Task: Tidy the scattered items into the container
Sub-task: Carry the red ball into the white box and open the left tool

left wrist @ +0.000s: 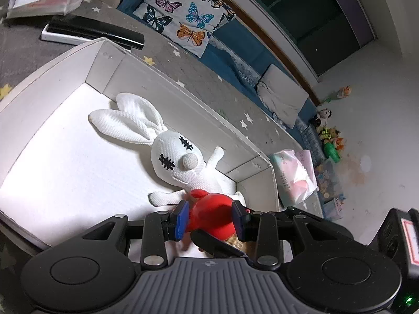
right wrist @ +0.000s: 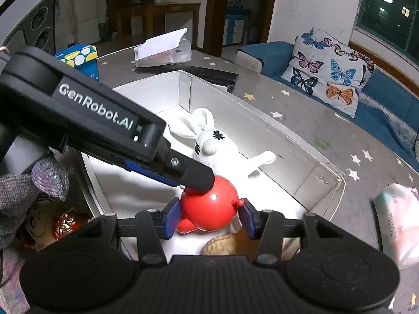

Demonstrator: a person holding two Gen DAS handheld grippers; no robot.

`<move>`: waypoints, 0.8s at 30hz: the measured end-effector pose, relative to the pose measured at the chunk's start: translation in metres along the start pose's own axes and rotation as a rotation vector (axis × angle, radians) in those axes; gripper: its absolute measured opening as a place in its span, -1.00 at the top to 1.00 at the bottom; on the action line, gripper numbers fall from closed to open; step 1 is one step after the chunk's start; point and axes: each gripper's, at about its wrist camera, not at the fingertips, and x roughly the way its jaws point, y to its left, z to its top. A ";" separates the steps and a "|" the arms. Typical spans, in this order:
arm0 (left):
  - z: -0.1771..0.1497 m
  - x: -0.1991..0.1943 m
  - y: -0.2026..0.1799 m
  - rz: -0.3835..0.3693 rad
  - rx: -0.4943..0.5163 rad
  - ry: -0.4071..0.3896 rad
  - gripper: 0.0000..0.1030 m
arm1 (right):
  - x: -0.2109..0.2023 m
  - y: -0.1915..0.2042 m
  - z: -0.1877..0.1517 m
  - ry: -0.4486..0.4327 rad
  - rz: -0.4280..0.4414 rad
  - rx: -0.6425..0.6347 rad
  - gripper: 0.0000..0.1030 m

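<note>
A round red toy (right wrist: 209, 206) hangs low inside the white box (right wrist: 288, 162), just in front of a white rabbit plush (right wrist: 209, 144) that lies on the box floor. My right gripper (right wrist: 209, 219) has its blue pads pressed on the toy's two sides. From the upper left my left gripper (right wrist: 199, 183) reaches in and meets the toy's top. In the left wrist view the red toy (left wrist: 212, 209) fills the gap between the left gripper's (left wrist: 209, 218) pads, with the rabbit (left wrist: 178, 157) beyond. A tan ridged toy (right wrist: 222, 246) lies under the right gripper.
The box (left wrist: 52, 83) stands on a grey star-print table. A tissue pack (right wrist: 398, 222) lies to its right. A long black device (left wrist: 97, 30) and a tissue box (right wrist: 162, 49) lie behind. More toys (right wrist: 52, 222) and a gloved hand (right wrist: 26, 191) are at the left.
</note>
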 end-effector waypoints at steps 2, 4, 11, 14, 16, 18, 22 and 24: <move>0.000 0.001 -0.001 0.009 0.015 0.004 0.27 | 0.001 -0.001 0.001 0.004 0.001 0.002 0.02; 0.001 0.001 0.000 0.013 0.018 0.006 0.27 | 0.001 -0.002 0.000 0.006 0.005 0.006 0.02; 0.002 0.001 0.003 0.018 0.012 0.006 0.27 | 0.000 -0.004 -0.001 -0.003 0.010 0.021 0.02; 0.002 0.000 0.003 0.022 0.012 0.003 0.27 | -0.001 -0.004 -0.002 -0.008 0.009 0.025 0.02; 0.002 0.000 0.004 0.026 0.012 0.003 0.27 | -0.001 -0.004 -0.002 -0.014 0.012 0.028 0.02; 0.002 -0.001 0.004 0.031 0.013 0.002 0.27 | -0.002 -0.004 -0.002 -0.016 0.011 0.030 0.02; 0.002 -0.004 0.005 0.031 0.011 0.002 0.27 | -0.003 -0.004 -0.001 -0.020 0.005 0.034 -0.01; 0.002 -0.006 0.005 0.028 0.013 0.000 0.27 | -0.004 -0.004 0.000 -0.026 0.002 0.035 -0.01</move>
